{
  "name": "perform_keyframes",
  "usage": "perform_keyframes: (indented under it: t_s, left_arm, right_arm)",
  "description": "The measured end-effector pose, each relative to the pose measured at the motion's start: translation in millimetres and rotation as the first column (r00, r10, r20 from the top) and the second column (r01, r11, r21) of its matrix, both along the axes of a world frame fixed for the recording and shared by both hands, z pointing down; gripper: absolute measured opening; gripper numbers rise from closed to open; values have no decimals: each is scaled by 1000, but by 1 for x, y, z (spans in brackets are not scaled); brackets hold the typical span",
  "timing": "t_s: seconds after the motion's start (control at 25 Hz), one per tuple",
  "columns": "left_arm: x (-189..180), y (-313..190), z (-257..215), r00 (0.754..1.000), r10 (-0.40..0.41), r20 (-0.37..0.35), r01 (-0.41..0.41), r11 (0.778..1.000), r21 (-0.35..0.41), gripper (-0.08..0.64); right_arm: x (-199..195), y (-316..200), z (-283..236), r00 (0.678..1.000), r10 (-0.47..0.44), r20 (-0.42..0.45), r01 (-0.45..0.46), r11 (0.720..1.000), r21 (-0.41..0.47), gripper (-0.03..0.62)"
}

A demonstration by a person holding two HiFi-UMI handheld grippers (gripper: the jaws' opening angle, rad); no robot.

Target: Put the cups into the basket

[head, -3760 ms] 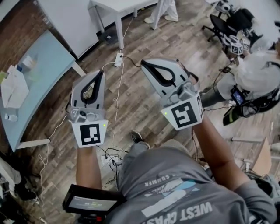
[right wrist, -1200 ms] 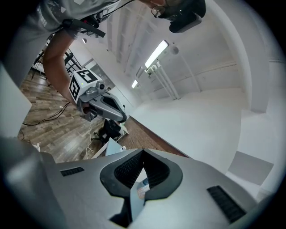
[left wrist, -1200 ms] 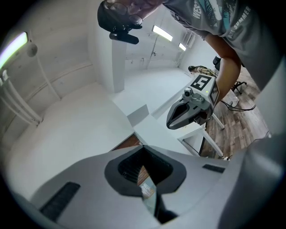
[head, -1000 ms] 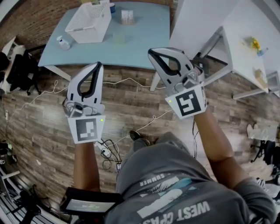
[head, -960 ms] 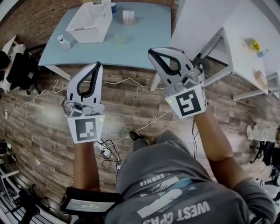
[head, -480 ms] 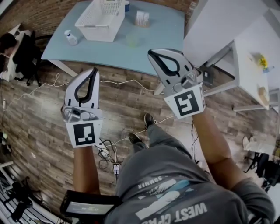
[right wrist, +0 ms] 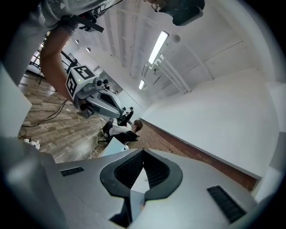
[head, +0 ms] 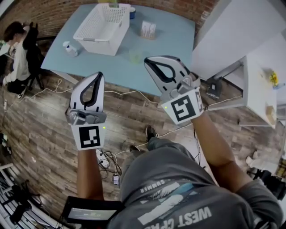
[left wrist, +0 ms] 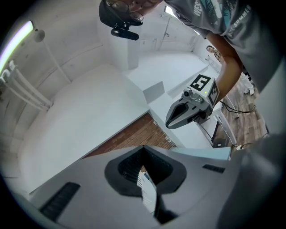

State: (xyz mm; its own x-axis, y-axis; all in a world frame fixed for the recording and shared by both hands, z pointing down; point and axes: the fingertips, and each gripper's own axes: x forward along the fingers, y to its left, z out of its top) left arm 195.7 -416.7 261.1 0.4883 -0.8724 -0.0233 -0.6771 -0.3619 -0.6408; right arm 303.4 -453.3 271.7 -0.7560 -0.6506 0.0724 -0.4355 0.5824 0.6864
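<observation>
Rim grip suits the green cup [head: 135,54]: it looks light, thin, crushable. It stands on the tabletop [head: 174,36] near the basket [head: 98,44]. My left hand-held gripper [head: 100,74] and right hand-held gripper [head: 147,61] are closed, empty.

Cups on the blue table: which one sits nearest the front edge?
The pale green cup, alone off the white basket's front right corner. The blue cup is at the far edge; the pale cluster stands mid-table.
</observation>
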Motion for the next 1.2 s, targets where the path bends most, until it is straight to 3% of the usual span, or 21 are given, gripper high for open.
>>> perform_keyframes:
  t_s: [0.36, 0.84, 1.08, 1.2]
  left_arm:
    - [39, -75, 27, 997, 17, 69, -14, 999, -43, 0]
    - [20, -141, 43, 991, 128, 38, -126, 990, -60, 0]
    - [5, -159, 59, 987, 155, 38, -151, 984, -99, 0]
    - [1, -166, 62, 988, 150, 21, -147, 983, -110, 0]
  right_arm:
    - [10, -62, 30, 1000, -29, -10, 29, 998, -58, 12]
    - [-21, -119, 72, 996, 17, -84, -29, 988, -150, 12]
    - [-37, -141, 142, 984, -10, -176, -47, 948, -316, 19]
    - [-41, -151, 179, 978, -26, -205, -60, 913, -403, 78]
